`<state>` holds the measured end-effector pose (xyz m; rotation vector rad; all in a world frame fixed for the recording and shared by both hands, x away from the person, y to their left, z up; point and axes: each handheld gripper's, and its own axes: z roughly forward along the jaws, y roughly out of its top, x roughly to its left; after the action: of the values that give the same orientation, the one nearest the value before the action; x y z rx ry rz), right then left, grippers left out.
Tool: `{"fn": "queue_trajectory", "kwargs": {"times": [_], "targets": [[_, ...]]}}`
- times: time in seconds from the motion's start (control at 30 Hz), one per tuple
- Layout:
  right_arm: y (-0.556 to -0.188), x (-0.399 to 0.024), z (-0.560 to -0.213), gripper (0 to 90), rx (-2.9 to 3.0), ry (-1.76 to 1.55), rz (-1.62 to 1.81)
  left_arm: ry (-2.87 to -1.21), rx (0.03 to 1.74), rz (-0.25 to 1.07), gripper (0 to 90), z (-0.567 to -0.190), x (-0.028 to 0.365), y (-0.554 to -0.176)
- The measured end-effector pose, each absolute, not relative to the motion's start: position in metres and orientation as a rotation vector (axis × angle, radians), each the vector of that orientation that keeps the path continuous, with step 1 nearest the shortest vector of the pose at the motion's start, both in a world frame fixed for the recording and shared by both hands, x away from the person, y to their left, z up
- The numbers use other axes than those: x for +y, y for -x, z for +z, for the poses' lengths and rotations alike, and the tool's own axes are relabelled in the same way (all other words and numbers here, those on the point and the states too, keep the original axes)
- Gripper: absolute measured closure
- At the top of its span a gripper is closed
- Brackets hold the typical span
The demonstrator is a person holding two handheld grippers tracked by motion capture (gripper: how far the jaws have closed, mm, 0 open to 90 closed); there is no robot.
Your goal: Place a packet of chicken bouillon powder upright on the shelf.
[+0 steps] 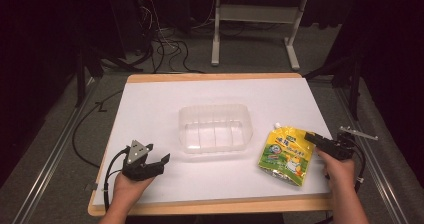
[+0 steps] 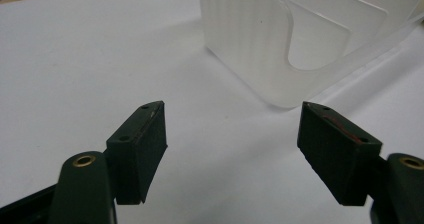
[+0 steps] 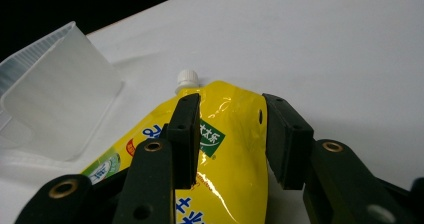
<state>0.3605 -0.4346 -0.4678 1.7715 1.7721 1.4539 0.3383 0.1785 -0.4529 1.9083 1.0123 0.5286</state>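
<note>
A yellow spouted drink pouch (image 1: pixel 286 154) with a white cap (image 3: pixel 188 77) lies flat on the white table cover, right of a clear plastic container (image 1: pixel 215 146). My right gripper (image 1: pixel 309 136) sits at the pouch's upper right edge. In the right gripper view this gripper (image 3: pixel 231 104) is open, and its jaws straddle the top of the pouch (image 3: pixel 235 149) with a gap on either side. My left gripper (image 1: pixel 159 164) rests near the front left of the table. It is open (image 2: pixel 232 114) with nothing between its jaws, and it points toward the container's near corner (image 2: pixel 250 39).
The white sheet (image 1: pixel 165 99) covers a wooden table top whose edge (image 1: pixel 210 205) runs along the front. The container's side (image 3: pixel 55 99) stands just left of the pouch. Beyond the table are cables on the floor (image 1: pixel 165 46) and a white desk frame (image 1: pixel 255 14).
</note>
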Motion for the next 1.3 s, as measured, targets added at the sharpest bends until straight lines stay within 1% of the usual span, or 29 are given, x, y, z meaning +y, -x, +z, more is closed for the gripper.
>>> {"fn": "queue_trajectory", "kwargs": {"times": [0.13, 0.3, 0.43, 0.5, 0.57, 0.73, 0.8, 1.13, 1.3], "targets": [[-0.363, -0.436, -0.472, 60.5, 1.786, -1.806, 1.43, -1.916, 1.002, 0.532, 28.2, -0.453, 0.177, -0.338], [-0.368, -0.439, -0.478, 54.2, 1.789, -1.896, 1.373, -1.911, 0.999, 0.53, 28.2, -0.452, 0.178, -0.338], [-0.374, -0.437, -0.481, 53.5, 1.855, -1.93, 1.334, -1.903, 1.004, 0.526, 28.2, -0.451, 0.179, -0.338], [-0.375, -0.435, -0.481, 57.6, 1.88, -1.914, 1.333, -1.899, 1.003, 0.524, 28.2, -0.451, 0.178, -0.337], [-0.375, -0.433, -0.481, 63.8, 1.902, -1.901, 1.318, -1.898, 0.995, 0.526, 28.2, -0.45, 0.177, -0.336], [-0.372, -0.433, -0.479, 86.5, 1.905, -1.864, 1.317, -1.891, 0.989, 0.522, 28.2, -0.449, 0.176, -0.336], [-0.371, -0.432, -0.477, 89.9, 1.91, -1.836, 1.318, -1.889, 0.99, 0.521, 28.2, -0.449, 0.176, -0.336], [-0.361, -0.429, -0.467, 90.0, 1.872, -1.771, 1.337, -1.882, 0.988, 0.523, 28.2, -0.448, 0.176, -0.338], [-0.353, -0.426, -0.457, 90.0, 1.842, -1.731, 1.362, -1.874, 0.984, 0.524, 28.2, -0.447, 0.174, -0.339]]}}
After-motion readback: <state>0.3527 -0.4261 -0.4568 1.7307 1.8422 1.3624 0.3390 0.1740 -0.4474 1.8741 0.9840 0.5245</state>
